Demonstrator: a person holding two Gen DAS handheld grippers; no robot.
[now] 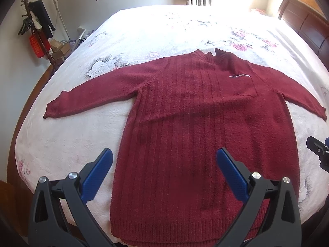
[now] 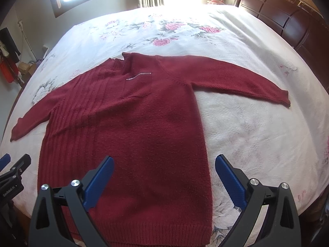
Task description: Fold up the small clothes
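A dark red knitted sweater [image 1: 197, 111] [image 2: 131, 127] lies flat on the bed, front up, collar away from me, both sleeves spread out to the sides. It has a small chest pocket with a silver trim [image 2: 138, 75]. My left gripper [image 1: 164, 154] hovers open above the sweater's lower left hem area, holding nothing. My right gripper [image 2: 164, 160] hovers open above the lower right hem and side edge, also holding nothing. The right gripper's tip [image 1: 317, 150] shows at the left wrist view's right edge; the left gripper [image 2: 14, 164] shows at the right wrist view's left edge.
The bed [image 1: 144, 33] [image 2: 257, 127] carries a white cover with pink and grey flowers. A dark wooden headboard [image 2: 283, 18] stands at the right. A coat stand with hanging items [image 1: 37, 24] and boxes sits by the left wall. Windows and a curtain are at the back.
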